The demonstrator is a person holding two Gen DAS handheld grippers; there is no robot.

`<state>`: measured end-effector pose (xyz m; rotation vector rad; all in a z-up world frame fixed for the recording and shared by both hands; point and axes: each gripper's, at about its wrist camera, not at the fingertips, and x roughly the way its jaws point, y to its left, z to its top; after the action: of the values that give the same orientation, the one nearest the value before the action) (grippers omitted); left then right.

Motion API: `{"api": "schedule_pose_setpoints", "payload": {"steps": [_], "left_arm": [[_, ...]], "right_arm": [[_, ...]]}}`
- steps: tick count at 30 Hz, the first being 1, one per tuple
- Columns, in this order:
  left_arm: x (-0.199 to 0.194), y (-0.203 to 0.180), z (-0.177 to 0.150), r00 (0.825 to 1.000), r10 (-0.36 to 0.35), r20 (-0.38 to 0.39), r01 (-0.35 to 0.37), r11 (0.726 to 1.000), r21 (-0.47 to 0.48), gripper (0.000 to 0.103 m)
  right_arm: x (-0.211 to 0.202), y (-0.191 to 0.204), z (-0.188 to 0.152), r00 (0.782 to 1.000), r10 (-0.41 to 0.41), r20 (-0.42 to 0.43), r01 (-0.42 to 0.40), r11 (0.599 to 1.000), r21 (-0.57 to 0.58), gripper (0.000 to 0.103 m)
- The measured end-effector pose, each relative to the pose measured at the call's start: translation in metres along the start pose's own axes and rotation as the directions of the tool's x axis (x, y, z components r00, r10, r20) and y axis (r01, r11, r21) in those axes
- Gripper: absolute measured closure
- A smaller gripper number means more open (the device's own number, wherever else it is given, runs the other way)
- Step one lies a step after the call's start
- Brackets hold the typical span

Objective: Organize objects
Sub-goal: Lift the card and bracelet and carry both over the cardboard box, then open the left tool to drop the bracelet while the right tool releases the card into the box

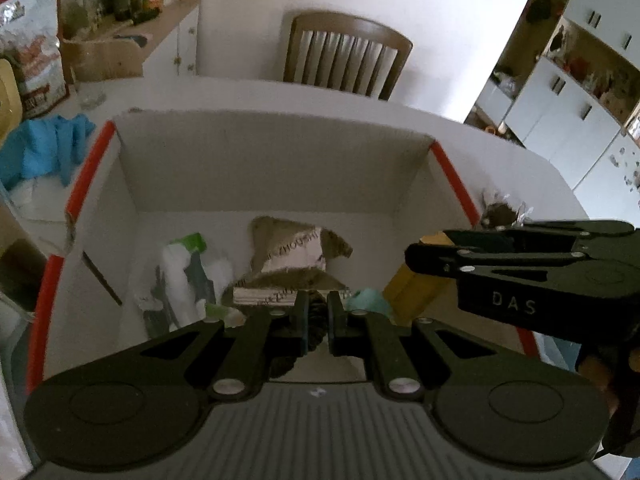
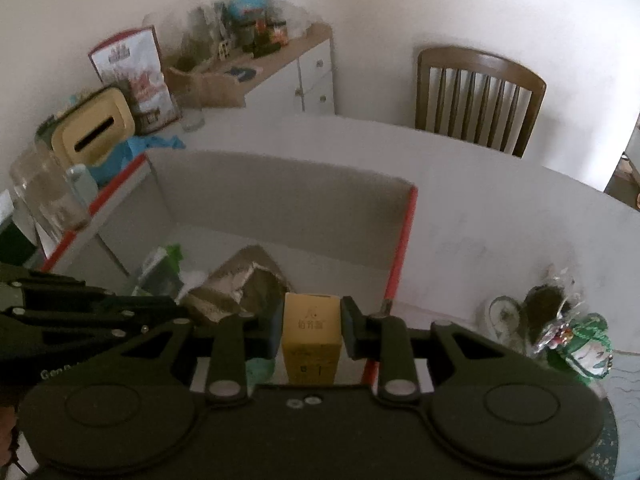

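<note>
2 grippers over box [image 1: 280, 168]: right jaws clamp yellow carton [image 2: 311, 336]; left jaws clamp dark object [image 1: 316, 330].

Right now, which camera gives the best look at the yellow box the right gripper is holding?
The right wrist view: the yellow box sits centred between the right gripper pads, its printed face toward the camera. In the left wrist view the yellow box shows only as a slanted side, partly hidden behind the right gripper.

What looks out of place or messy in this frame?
Nothing spilled. Wrapped items lie on the table outside the box, unsorted. Inside, the torn brown packet looks crumpled.
</note>
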<state>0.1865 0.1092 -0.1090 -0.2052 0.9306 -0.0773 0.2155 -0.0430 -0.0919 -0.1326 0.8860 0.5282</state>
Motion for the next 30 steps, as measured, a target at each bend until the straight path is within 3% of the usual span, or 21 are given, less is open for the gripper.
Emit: {"api": "schedule_pose_setpoints", "payload": {"steps": [10, 19, 22, 26, 30], "left_arm": [[0.016, -0.002, -0.005, 0.998, 0.005, -0.069, -0.004, 1.000, 0.017, 0.094], [0.013, -0.006, -0.009, 0.997, 0.012, -0.070, -0.009, 0.999, 0.043, 0.090], [0.011, -0.007, -0.010, 0.998, 0.011, -0.065, -0.008, 0.999, 0.042, 0.086], [0.005, -0.008, -0.012, 0.999, 0.016, -0.050, -0.014, 0.999, 0.037, 0.072], [-0.004, -0.012, -0.010, 0.999, 0.017, -0.032, -0.015, 0.999, 0.036, 0.065]], "right_arm": [[0.010, 0.012, 0.000, 0.999, 0.028, -0.032, -0.029, 0.999, -0.031, 0.070], [0.006, 0.011, 0.000, 0.998, 0.051, -0.045, -0.052, 0.998, -0.021, 0.069], [0.002, 0.010, -0.002, 0.997, 0.068, -0.047, -0.068, 0.998, -0.007, 0.069], [-0.007, 0.008, -0.003, 0.996, 0.081, -0.037, -0.081, 0.997, 0.003, 0.068], [-0.019, 0.004, -0.005, 0.996, 0.086, -0.020, -0.085, 0.996, 0.021, 0.064]]}}
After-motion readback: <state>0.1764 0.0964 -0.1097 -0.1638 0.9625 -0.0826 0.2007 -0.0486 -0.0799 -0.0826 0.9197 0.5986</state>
